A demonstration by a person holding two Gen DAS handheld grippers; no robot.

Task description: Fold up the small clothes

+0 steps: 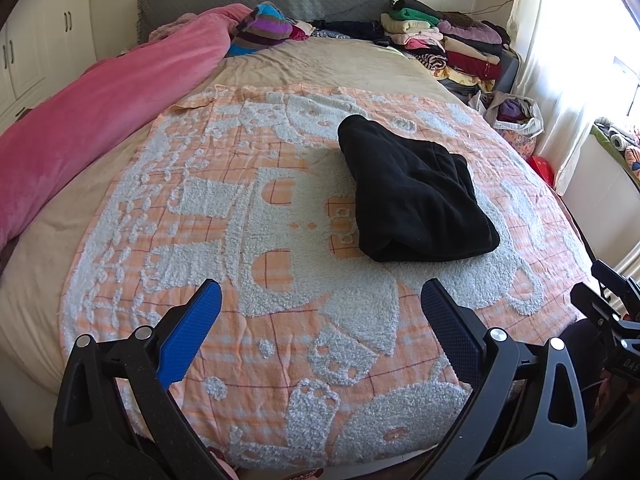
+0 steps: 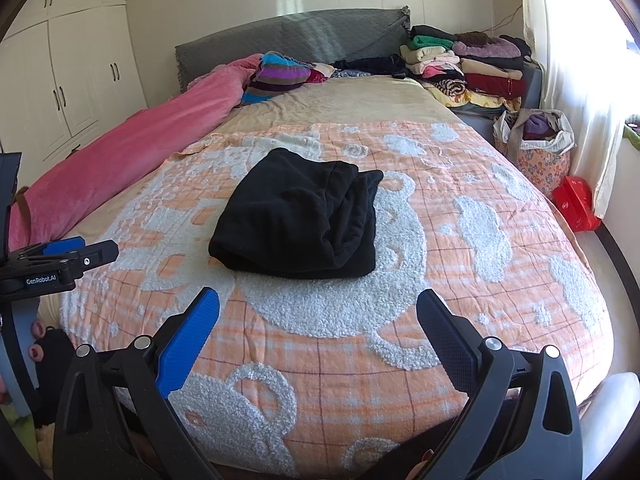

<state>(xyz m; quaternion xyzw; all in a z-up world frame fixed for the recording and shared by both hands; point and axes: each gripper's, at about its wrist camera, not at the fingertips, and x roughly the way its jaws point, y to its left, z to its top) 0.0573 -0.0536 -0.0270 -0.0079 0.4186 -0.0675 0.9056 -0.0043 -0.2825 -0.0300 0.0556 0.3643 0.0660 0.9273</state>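
Strong daylight comes through the thin white curtain (image 1: pixel 560 60) at the right and overexposes it. The room is bright and sharp; fisheye distortion bends the edges, with dark corners.

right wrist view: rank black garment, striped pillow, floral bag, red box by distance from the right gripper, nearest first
From the right gripper, open and low at the foot of the bed:
1. Black garment, just ahead, mid-bed on the orange blanket.
2. Red box, off the bed's right edge.
3. Floral bag, right side, just behind the box.
4. Striped pillow, far end, left of centre by the headboard.
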